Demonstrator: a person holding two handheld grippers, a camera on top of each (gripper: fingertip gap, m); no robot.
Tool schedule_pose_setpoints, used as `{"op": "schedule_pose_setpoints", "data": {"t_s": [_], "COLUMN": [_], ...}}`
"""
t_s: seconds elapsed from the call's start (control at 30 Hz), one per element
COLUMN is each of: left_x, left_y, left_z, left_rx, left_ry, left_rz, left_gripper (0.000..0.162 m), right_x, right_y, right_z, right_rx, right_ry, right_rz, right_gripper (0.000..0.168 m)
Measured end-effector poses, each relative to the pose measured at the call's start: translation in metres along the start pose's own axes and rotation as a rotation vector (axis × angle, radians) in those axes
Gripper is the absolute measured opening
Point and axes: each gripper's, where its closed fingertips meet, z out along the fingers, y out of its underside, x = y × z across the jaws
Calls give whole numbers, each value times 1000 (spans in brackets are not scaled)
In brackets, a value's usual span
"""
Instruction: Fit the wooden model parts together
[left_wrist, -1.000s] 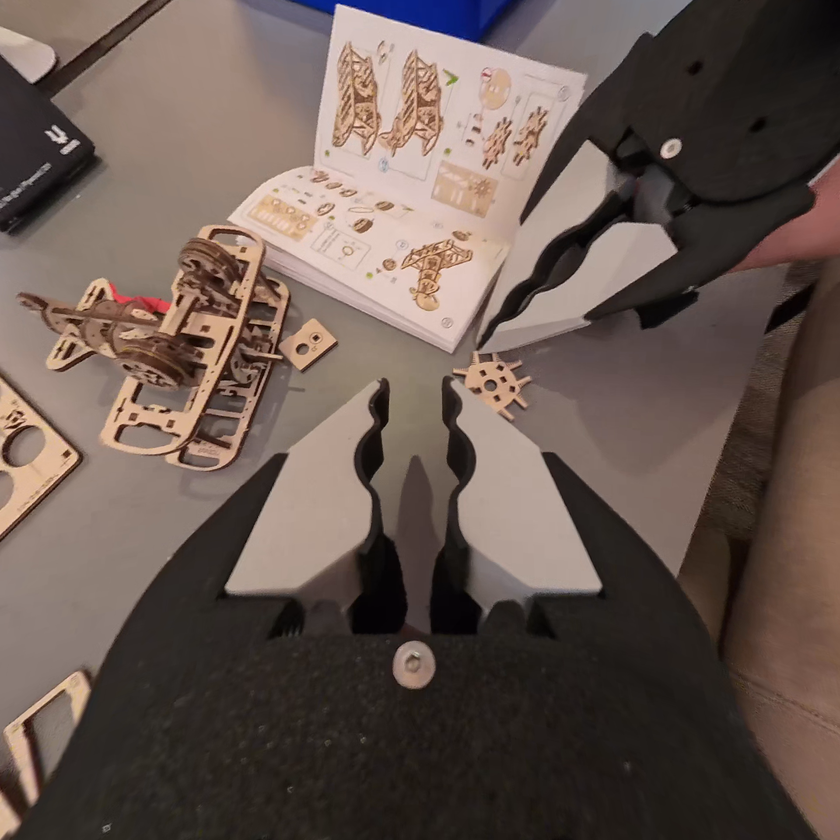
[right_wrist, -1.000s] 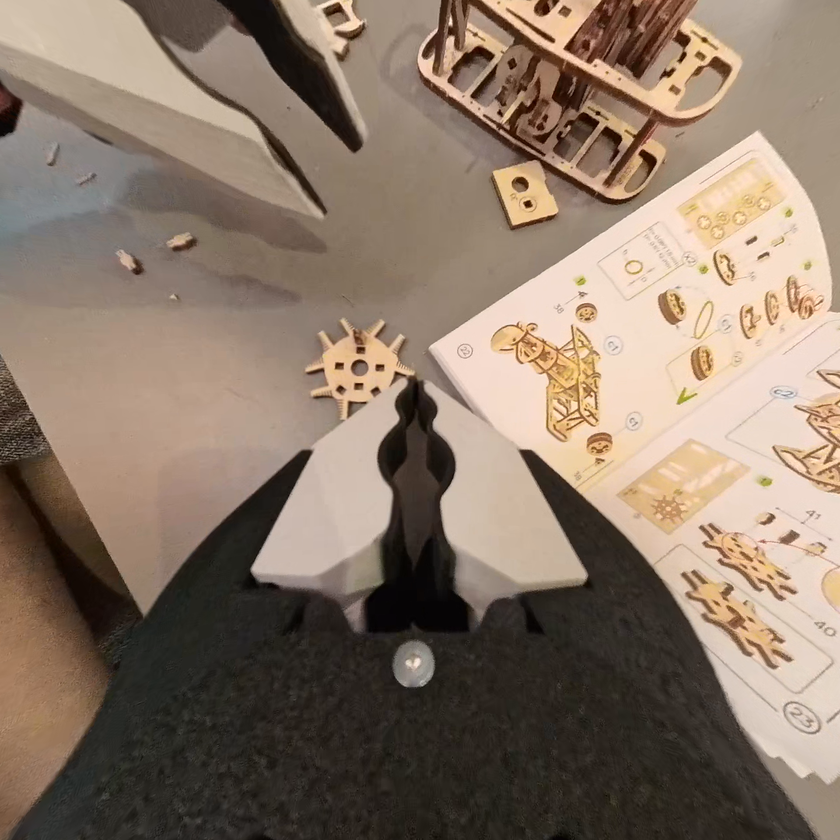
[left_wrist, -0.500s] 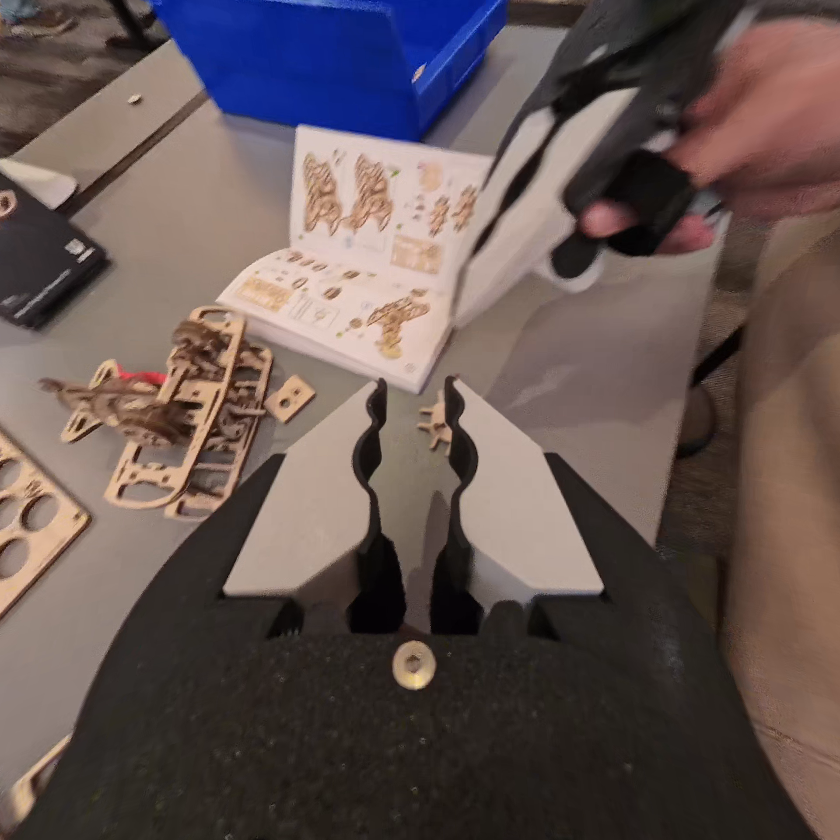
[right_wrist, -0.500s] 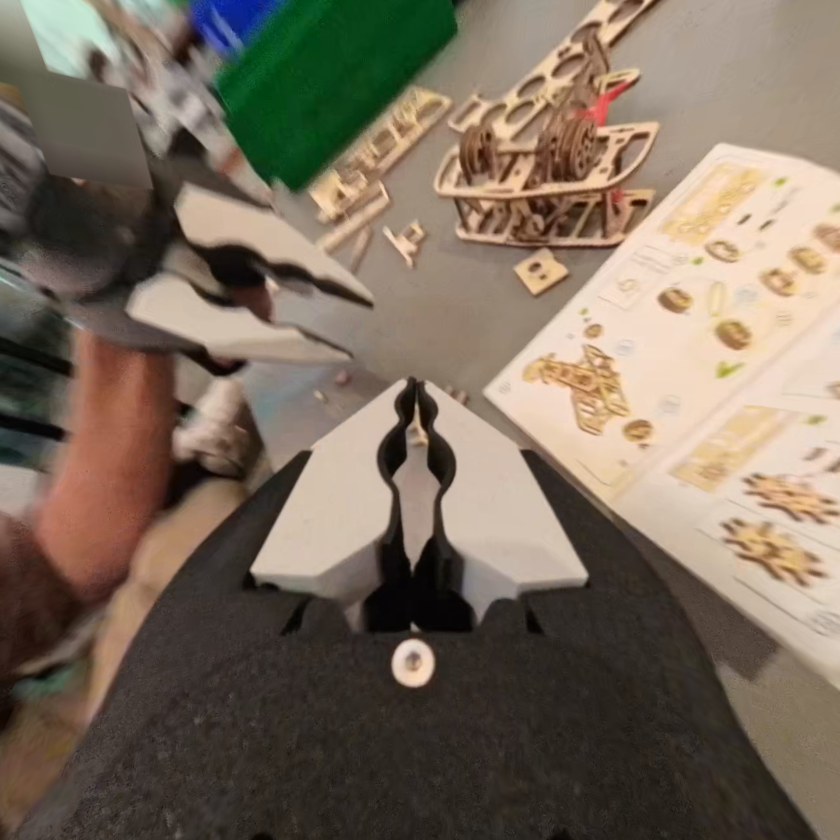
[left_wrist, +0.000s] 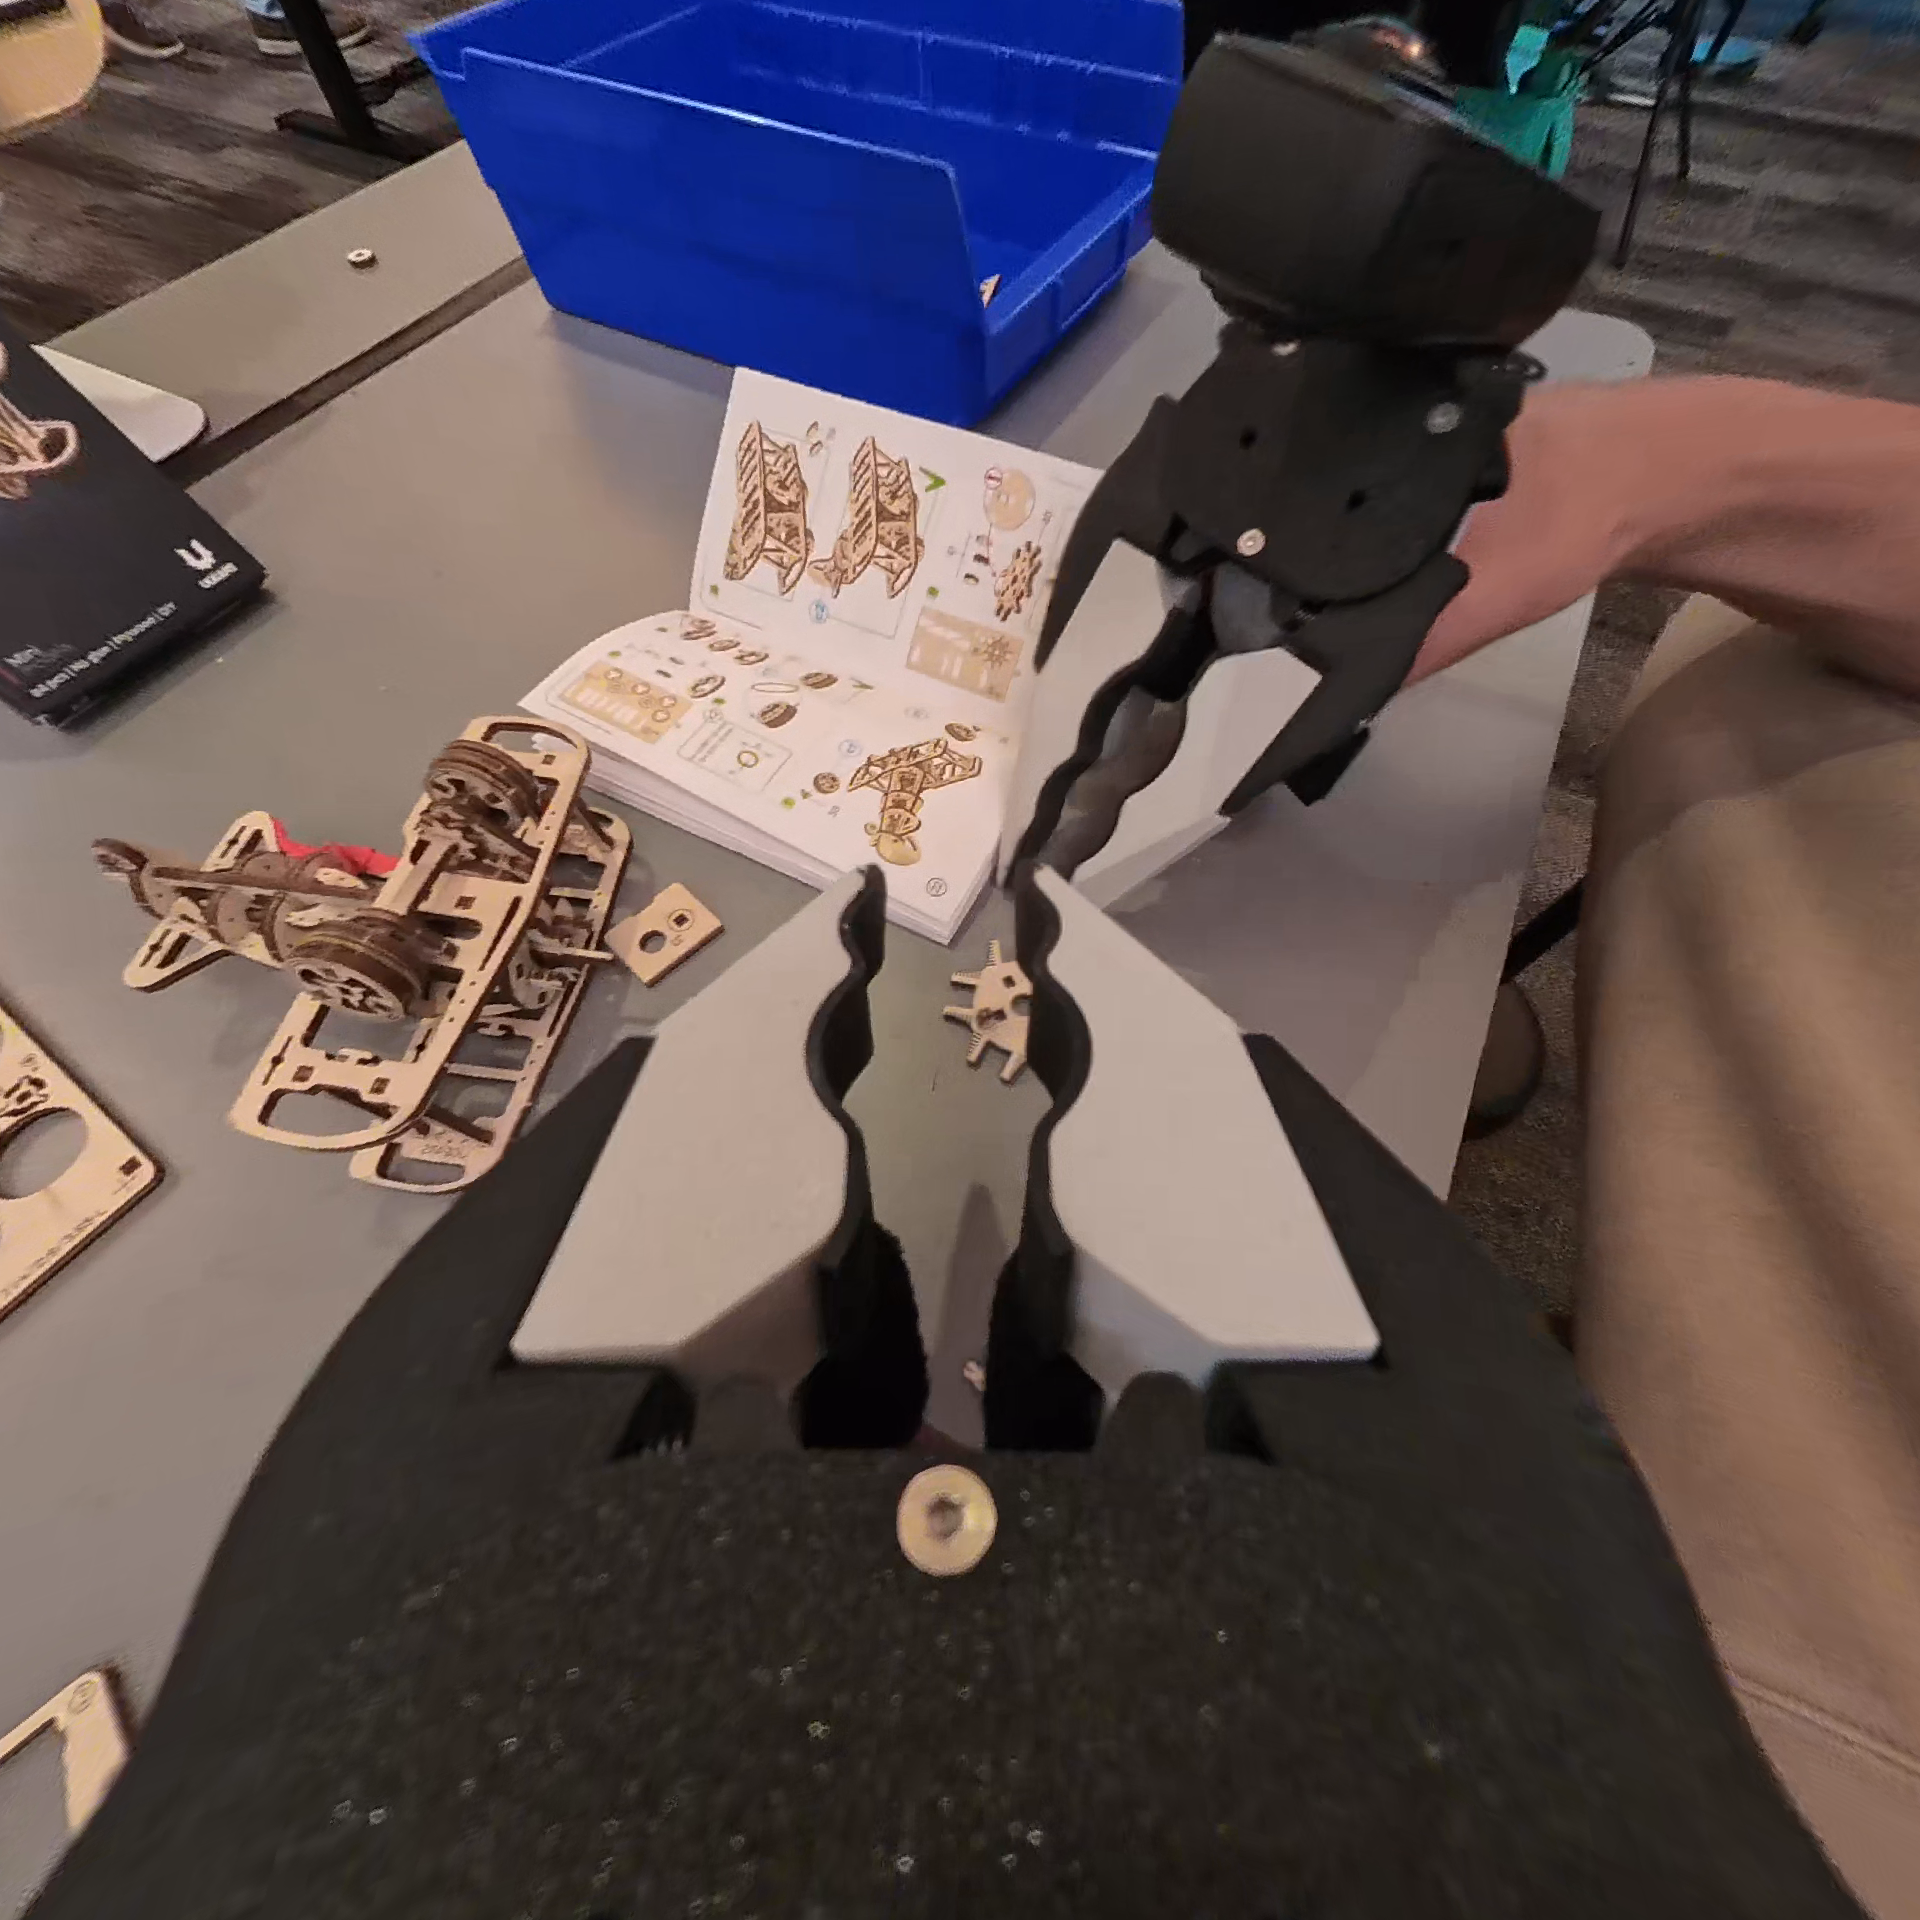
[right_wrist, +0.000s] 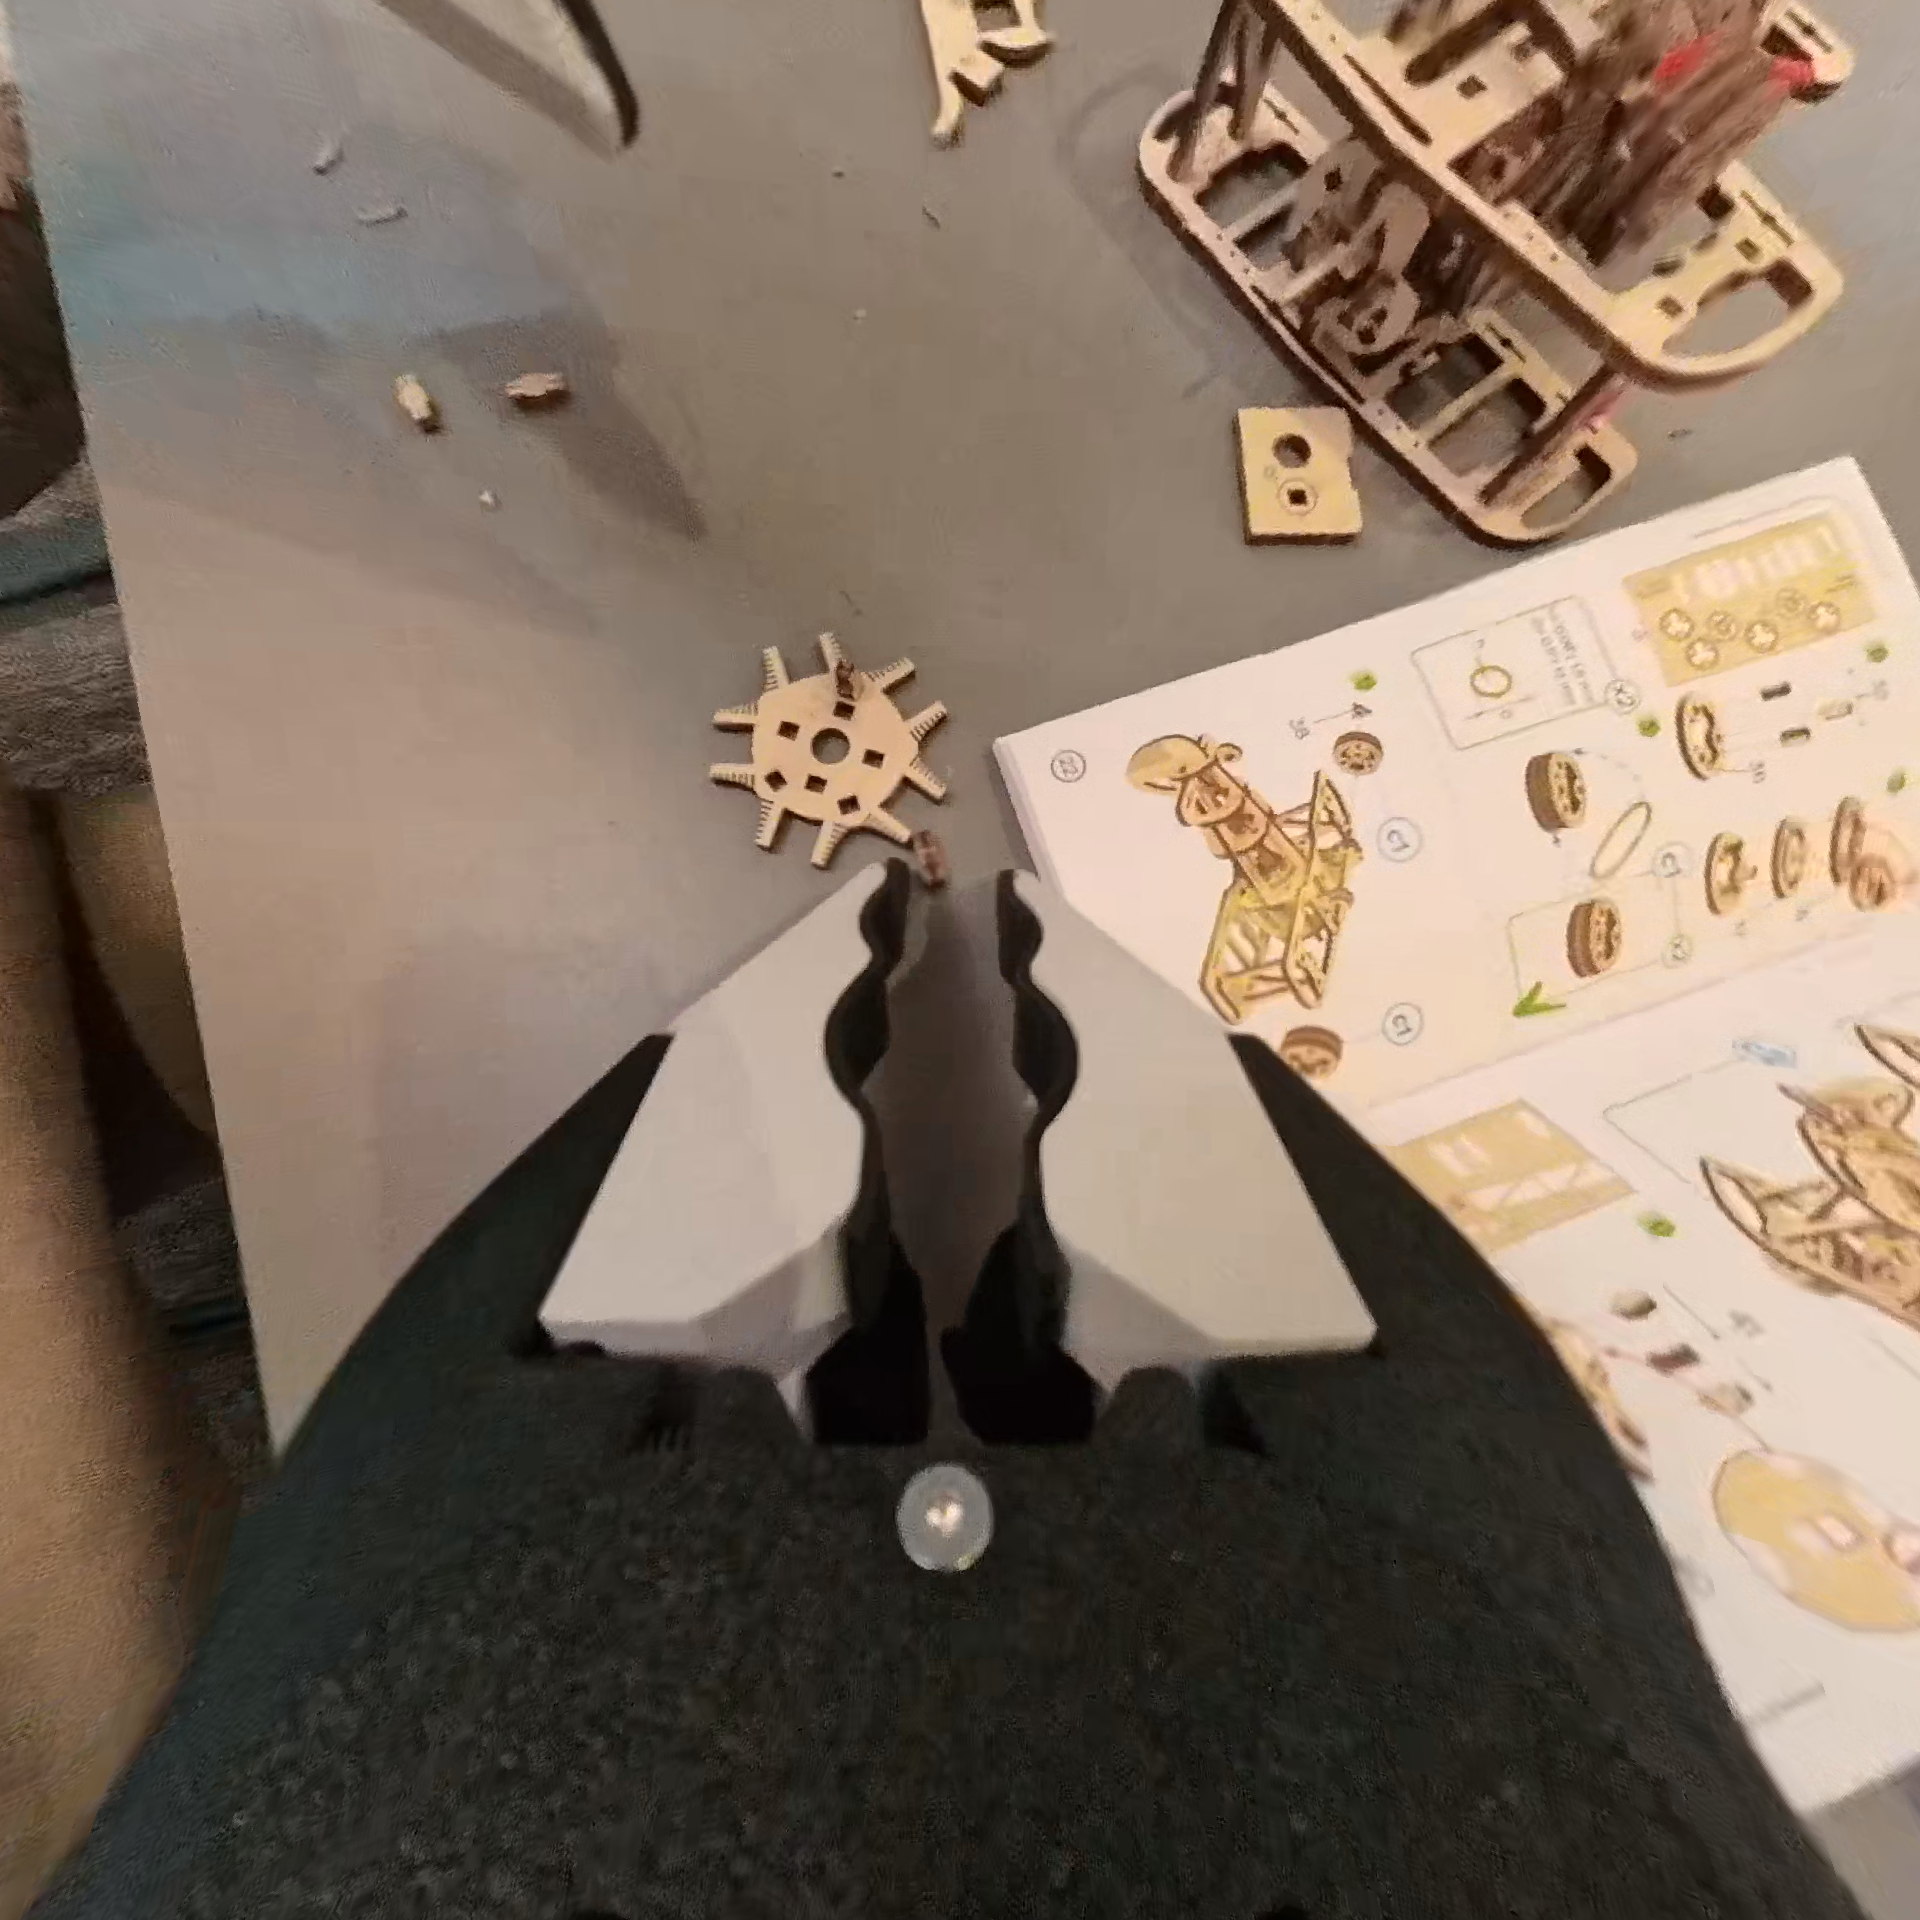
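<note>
The flat pale wooden gear with comb-like spokes (right_wrist: 829, 750) lies on the grey table (right_wrist: 416, 831), half hidden behind the left gripper (left_wrist: 948, 899) in the left wrist view. A tiny dark wooden peg (right_wrist: 930, 858) lies just beside it, at the tips of the right gripper (right_wrist: 948, 885). Both grippers have grey fingers (right_wrist: 748, 1143) with wavy black pads, parted and holding nothing. The half-built plywood model (right_wrist: 1507, 249) is blurred and cut off at the top. The open white instruction booklet (right_wrist: 1558, 935) lies beside the gear.
</note>
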Motion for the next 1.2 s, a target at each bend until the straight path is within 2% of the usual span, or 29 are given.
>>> {"op": "schedule_pose_setpoints", "data": {"t_s": [0.03,0.1,0.17,0.27,0.33,0.43,0.5,0.57,0.63,0.7,0.77,0.87,1.03,1.2], "left_x": [2,0,-1,-3,2,7,0,-12,-13,-9,-2,1,12,13], "left_y": [1,4,9,13,12,5,-13,-42,-74,-91,-93,-86,-100,-100], "left_z": [0,0,0,1,1,-1,-7,-21,-42,-56,-54,-39,-31,-23], "left_rx": [-3,-12,-27,-44,-40,-1,85,224,380,466,465,395,435,416], "left_ry": [10,6,3,-12,14,9,-81,-231,-335,-378,-364,-383,-400,-408], "left_rz": [-3,-7,-12,1,8,72,132,213,274,308,331,392,423,432], "left_gripper": [22,22,22,21,20,26,33,31,29,29,30,31,18,10], "right_x": [-3,-3,-3,-7,-8,-11,-8,-13,-13,-18,-17,-15,-14,-9], "right_y": [-2,-4,-3,-11,-38,-101,-135,-152,-156,-158,-159,-158,-157,-150], "right_z": [2,5,5,-4,-19,-56,-85,-103,-107,-112,-117,-117,-122,-126], "right_rx": [19,41,28,26,159,485,720,872,963,1005,1040,1043,1062,1072], "right_ry": [-30,-46,-73,-172,-214,-377,-500,-652,-660,-736,-786,-787,-764,-759], "right_rz": [-35,-81,-65,130,211,462,648,769,801,821,850,859,837,859], "right_gripper": [15,3,3,3,3,3,2,2,2,2,2,2,3,3]}}
